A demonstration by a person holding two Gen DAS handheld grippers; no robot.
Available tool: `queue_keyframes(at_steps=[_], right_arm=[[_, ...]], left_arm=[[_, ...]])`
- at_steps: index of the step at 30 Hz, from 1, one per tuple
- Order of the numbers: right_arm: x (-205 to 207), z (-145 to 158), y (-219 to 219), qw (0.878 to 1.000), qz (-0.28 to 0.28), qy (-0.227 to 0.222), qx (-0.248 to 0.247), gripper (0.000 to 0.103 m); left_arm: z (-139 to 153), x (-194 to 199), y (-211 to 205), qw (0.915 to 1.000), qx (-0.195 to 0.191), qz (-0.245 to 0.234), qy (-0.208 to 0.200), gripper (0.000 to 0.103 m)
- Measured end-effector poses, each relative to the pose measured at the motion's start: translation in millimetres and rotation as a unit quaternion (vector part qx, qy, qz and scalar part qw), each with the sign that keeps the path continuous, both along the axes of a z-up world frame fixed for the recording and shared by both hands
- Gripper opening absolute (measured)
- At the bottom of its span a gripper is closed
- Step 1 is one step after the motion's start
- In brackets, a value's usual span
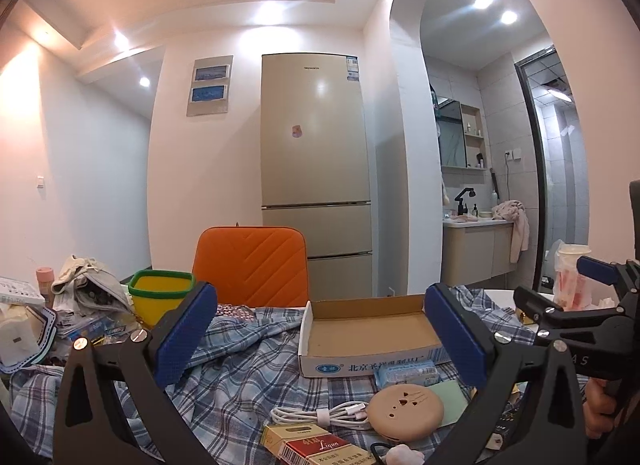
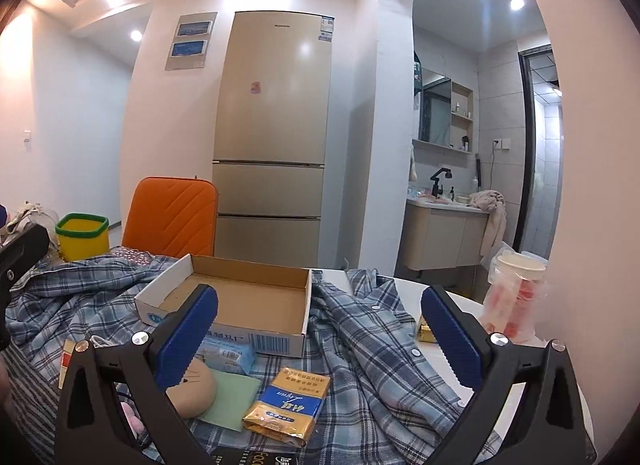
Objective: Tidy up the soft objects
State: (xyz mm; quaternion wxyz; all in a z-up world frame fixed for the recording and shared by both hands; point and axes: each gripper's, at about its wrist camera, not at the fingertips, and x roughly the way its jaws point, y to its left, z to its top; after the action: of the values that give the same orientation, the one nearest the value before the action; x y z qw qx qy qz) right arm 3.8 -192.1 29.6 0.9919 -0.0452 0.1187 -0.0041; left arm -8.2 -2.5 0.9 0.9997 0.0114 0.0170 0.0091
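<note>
A blue plaid shirt (image 1: 240, 361) (image 2: 360, 345) lies crumpled across the table. On it rests an empty shallow cardboard box (image 1: 372, 331) (image 2: 240, 301). In front of the box lie a tissue pack (image 1: 408, 373) (image 2: 228, 355), a round tan cat-face pad (image 1: 404, 411) (image 2: 196, 387), a green sheet (image 1: 452, 405) (image 2: 230, 399), a white cable (image 1: 320, 415), a red cigarette pack (image 1: 312, 445) and a blue-gold packet (image 2: 288, 405). My left gripper (image 1: 320, 341) is open above them. My right gripper (image 2: 320, 341) is open too, empty.
A yellow bin with a green rim (image 1: 160, 293) (image 2: 82, 235), an orange chair back (image 1: 252, 265) (image 2: 172, 217) and a clutter pile (image 1: 80, 301) stand at the left. A plastic cup in a bag (image 2: 516, 297) stands at the right. A fridge (image 1: 316, 169) is behind.
</note>
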Motion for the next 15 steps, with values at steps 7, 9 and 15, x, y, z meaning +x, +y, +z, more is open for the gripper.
queue_keyframes(at_steps=[7, 9, 15], right_arm=[[2.6, -1.6, -0.1, 0.999, 0.025, 0.021, 0.001, 0.103], [3.3, -2.6, 2.8, 0.999, 0.028, 0.025, -0.003, 0.103], [3.2, -3.2, 4.6, 0.999, 0.028, 0.025, -0.002, 0.103]], left_arm=[[-0.9, -0.1, -4.3, 0.9999, 0.013, -0.001, -0.001, 0.103], [-1.1, 0.5, -3.9, 0.9999, 0.013, -0.001, 0.001, 0.103], [-0.5, -0.6, -3.2, 0.9999, 0.012, -0.002, -0.002, 0.103]])
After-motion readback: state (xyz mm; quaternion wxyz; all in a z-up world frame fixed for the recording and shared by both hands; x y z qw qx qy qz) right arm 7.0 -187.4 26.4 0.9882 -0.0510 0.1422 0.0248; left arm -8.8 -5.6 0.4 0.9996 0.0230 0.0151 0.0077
